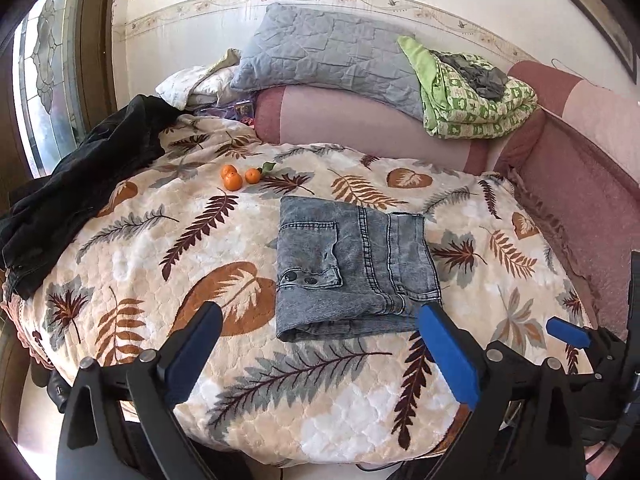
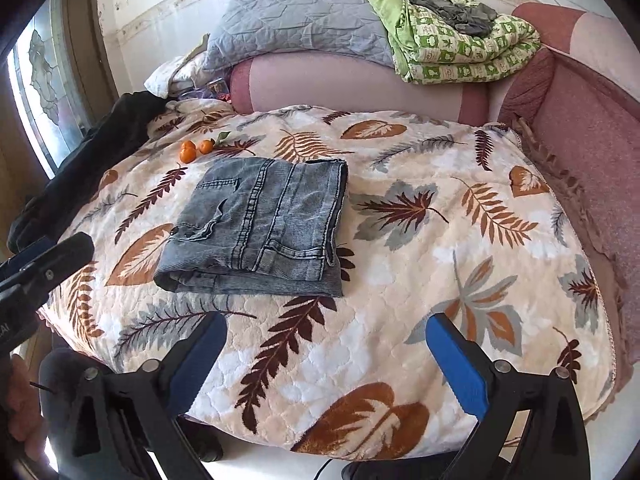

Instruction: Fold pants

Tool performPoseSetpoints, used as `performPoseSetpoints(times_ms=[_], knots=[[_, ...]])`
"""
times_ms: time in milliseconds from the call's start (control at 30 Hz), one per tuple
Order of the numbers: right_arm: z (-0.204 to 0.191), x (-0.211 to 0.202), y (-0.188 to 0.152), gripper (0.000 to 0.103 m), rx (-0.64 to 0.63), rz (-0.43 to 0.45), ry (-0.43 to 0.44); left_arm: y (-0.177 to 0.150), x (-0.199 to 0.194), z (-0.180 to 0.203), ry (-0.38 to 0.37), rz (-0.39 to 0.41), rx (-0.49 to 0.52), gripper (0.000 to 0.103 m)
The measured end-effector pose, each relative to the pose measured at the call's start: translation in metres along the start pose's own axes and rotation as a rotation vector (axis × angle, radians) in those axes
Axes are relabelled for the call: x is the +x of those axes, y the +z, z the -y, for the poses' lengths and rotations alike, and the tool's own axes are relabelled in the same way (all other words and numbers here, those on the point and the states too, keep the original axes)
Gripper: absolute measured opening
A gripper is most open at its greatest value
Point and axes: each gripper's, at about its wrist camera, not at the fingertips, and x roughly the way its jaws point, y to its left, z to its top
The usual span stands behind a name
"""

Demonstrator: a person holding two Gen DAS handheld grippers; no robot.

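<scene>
Folded grey-blue washed denim pants [image 1: 352,264] lying flat on leaf-patterned quilted blanket [image 1: 160,240], both grippers wide open and empty.

Left gripper [image 1: 320,320] spread to full width with blue pads, hovering at near edge of pants, touching nothing; one pad just beside pants' near right corner. Right gripper [image 2: 326,332] likewise spread wide, holding nothing, hanging over bare blanket just right of and nearer than pants. One pair of pants, folded into compact rectangle, pocket and two dark snaps facing up. Three small orange tangerines [image 1: 236,178] with one green leaf, clustered beyond pants, well apart from them. One black garment [image 1: 80,176] heaped at blanket's left edge. One grey quilted pillow [image 1: 332,52] and one folded green patterned blanket [image 1: 476,96] resting on pink sofa back [image 1: 360,120].
</scene>
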Motion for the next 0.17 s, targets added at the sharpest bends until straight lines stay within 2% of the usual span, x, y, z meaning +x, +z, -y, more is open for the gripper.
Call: performPoseSetpoints(times_ms=[167], knots=[[-0.0033,0.0018,0.0014,0.101,-0.007,-0.004,-0.005,0.0017,0.0031,-0.0008,-0.003,-0.001,0.003,0.099]])
